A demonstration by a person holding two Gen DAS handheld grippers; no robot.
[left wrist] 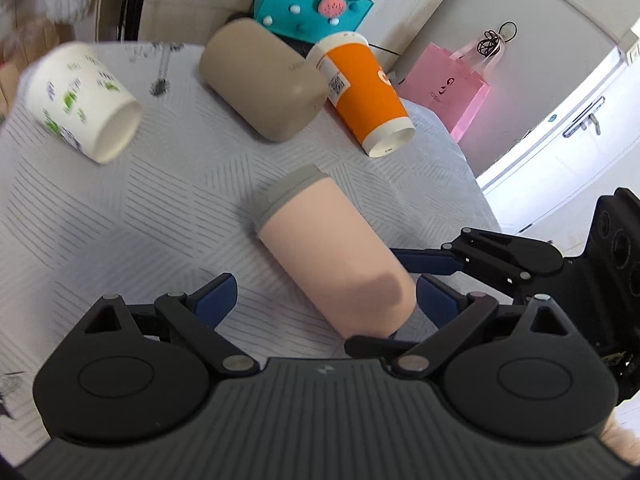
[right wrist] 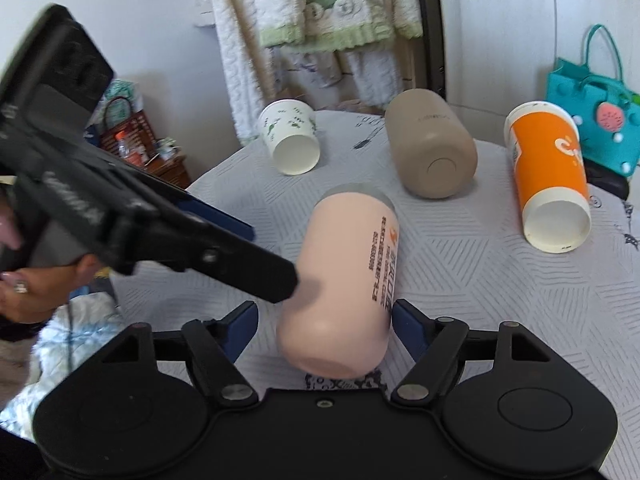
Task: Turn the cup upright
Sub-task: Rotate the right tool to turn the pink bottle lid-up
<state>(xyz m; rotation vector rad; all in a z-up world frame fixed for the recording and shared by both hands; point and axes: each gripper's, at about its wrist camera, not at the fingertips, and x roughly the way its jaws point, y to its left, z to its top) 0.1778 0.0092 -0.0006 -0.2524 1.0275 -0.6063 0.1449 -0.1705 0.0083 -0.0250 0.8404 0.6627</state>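
A pink tumbler (left wrist: 328, 248) with a grey lid lies on its side on the table; it also shows in the right wrist view (right wrist: 344, 280). My left gripper (left wrist: 326, 300) is open, and the tumbler's base end lies between its blue pads. My right gripper (right wrist: 324, 324) is open around the same base end, close to its sides. In the left wrist view the right gripper's fingers (left wrist: 436, 260) reach the tumbler from the right. In the right wrist view one left finger (right wrist: 256, 272) touches the tumbler's left side.
On the patterned tablecloth (left wrist: 120, 220) lie a white paper cup (left wrist: 84, 100), a tan tumbler (left wrist: 260, 80) and an orange paper cup (left wrist: 364, 92), all on their sides. A teal bag (left wrist: 312, 0) and a pink bag (left wrist: 448, 84) stand behind. The table's edge runs at the right.
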